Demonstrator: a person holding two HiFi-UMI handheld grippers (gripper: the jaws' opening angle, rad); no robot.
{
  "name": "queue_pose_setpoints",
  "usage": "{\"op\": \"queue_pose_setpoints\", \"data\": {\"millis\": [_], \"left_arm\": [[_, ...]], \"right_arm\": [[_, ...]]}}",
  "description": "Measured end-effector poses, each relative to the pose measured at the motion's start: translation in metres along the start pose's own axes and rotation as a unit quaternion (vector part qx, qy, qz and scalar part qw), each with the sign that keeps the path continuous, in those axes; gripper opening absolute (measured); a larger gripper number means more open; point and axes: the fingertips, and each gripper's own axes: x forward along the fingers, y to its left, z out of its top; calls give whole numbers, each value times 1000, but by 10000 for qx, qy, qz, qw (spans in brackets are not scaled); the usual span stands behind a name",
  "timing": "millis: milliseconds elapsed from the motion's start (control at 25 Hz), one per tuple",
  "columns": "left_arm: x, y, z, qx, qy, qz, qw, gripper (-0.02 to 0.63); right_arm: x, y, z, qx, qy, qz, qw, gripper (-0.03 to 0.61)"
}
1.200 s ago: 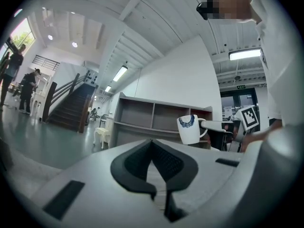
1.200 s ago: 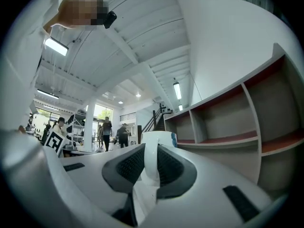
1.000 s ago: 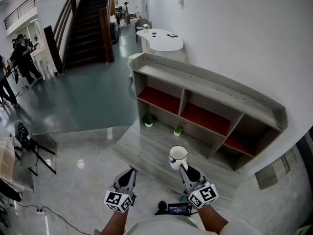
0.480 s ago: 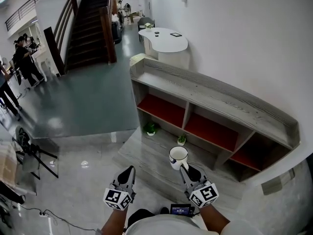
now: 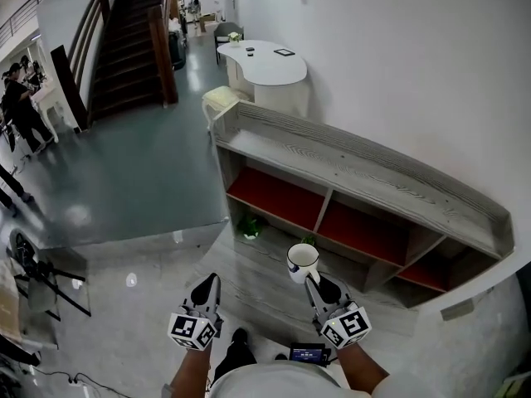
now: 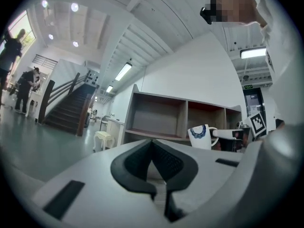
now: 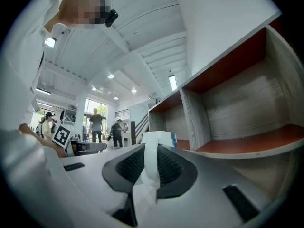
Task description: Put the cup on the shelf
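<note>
A white cup with a blue pattern near its rim is held upright by its handle in my right gripper, above the low step in front of the shelf. The shelf is grey wood with red-floored compartments. In the right gripper view the cup's handle is pinched between the jaws, with the shelf's compartments just ahead to the right. My left gripper hangs shut and empty, level with the right one. From the left gripper view the cup shows to the right, before the shelf.
Two small potted plants stand on the low grey step under the shelf. A white rounded table and a stool stand beyond the shelf's left end. A staircase and several people are far left.
The shelf has come nearer and swung across the head view as the person walks toward it. The right gripper still holds the cup; both grippers keep their places relative to the body.
</note>
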Motion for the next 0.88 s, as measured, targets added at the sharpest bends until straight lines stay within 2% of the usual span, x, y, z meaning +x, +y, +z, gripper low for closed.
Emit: {"op": "queue_pose_setpoints", "data": {"millis": [480, 880], "left_arm": [[66, 72, 19, -48, 40, -862, 9963, 9], [98, 92, 17, -203, 119, -1510, 9883, 9]], "right_arm": [[102, 18, 24, -228, -351, -469, 9980, 80], [161, 4, 47, -307, -668, -1065, 9916, 80]]}}
